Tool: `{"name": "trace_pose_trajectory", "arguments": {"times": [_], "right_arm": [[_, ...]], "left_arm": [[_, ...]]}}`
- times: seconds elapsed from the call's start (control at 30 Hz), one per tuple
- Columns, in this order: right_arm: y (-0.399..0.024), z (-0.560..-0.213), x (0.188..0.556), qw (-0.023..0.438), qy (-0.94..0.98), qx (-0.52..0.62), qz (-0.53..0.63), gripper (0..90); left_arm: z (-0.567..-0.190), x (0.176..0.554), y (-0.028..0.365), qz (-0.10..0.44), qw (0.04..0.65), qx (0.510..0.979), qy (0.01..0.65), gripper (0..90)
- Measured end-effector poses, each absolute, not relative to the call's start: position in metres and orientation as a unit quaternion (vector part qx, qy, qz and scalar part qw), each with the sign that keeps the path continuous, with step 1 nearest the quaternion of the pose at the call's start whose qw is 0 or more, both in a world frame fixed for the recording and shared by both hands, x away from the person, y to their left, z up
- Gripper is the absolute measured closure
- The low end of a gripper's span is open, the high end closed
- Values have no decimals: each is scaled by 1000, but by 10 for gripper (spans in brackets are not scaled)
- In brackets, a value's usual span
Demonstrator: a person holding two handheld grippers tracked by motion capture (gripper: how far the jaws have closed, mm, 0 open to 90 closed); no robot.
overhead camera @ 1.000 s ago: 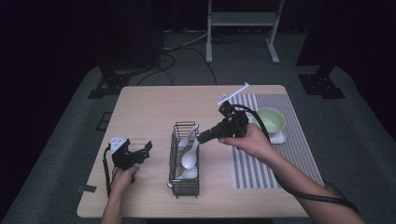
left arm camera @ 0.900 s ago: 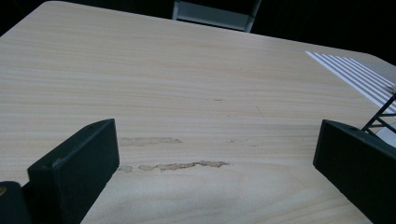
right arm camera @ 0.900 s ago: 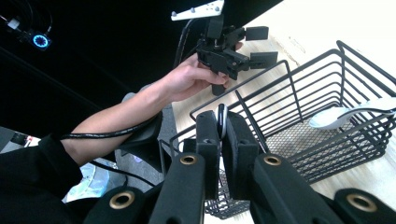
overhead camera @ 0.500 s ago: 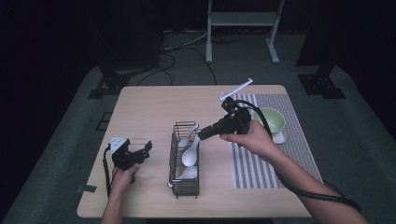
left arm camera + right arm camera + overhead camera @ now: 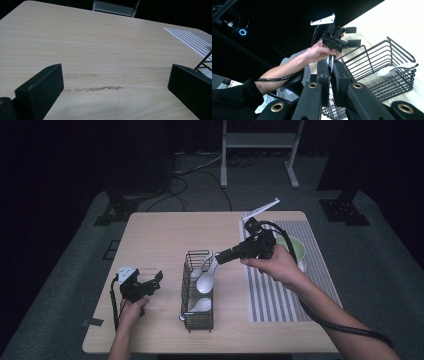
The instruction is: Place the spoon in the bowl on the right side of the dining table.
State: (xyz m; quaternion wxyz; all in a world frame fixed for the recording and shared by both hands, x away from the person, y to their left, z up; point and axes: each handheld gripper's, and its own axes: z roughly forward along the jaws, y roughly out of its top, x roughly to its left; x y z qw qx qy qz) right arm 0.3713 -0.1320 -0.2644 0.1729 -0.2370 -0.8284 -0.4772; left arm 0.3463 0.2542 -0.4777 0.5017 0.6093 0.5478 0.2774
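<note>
My right gripper (image 5: pixel 220 257) is shut on the handle of a white spoon (image 5: pixel 204 282) whose bowl hangs inside the black wire basket (image 5: pixel 199 322) at the table's middle. In the right gripper view the thin handle (image 5: pixel 330 65) sits pinched between the closed jaws of that gripper (image 5: pixel 330 62), above the basket (image 5: pixel 372 57). Two more white spoons lie in the basket, one at its near end (image 5: pixel 200 305) and one at its far end (image 5: pixel 196 268). My left gripper (image 5: pixel 156 282) rests on the wooden table (image 5: pixel 165 235) left of the basket, open and empty (image 5: pixel 115 82).
A striped mat (image 5: pixel 280 295) covers the table's right side, with a green bowl (image 5: pixel 296 248) at its far end. A white spoon (image 5: pixel 397 69) lies on the basket floor. The mat's corner (image 5: pixel 190 40) and a basket edge (image 5: pixel 205 62) show beyond the left jaws.
My right gripper has drawn up and to the right with the spoon, raising it slightly in the basket. The left gripper has stayed still.
</note>
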Motion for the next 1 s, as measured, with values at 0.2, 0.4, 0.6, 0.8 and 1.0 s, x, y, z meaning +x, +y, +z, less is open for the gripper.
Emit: {"name": "trace_pose_trajectory", "arguments": {"times": [0.2,0.4,0.6,0.8,1.0], "right_arm": [[-142,-261,373,170,-823,-242,-485,853],[-152,-257,372,168,-818,-246,-493,853],[-162,-255,373,163,-814,-252,-497,854],[-169,-256,374,160,-811,-259,-500,853],[-175,-258,375,159,-808,-263,-502,854]], "left_arm": [[-478,346,254,278,502,609,548,0],[-478,346,254,278,502,609,548,0],[-478,346,254,278,502,609,548,0],[-478,346,254,279,502,609,548,0],[-478,346,254,279,502,608,549,0]]}}
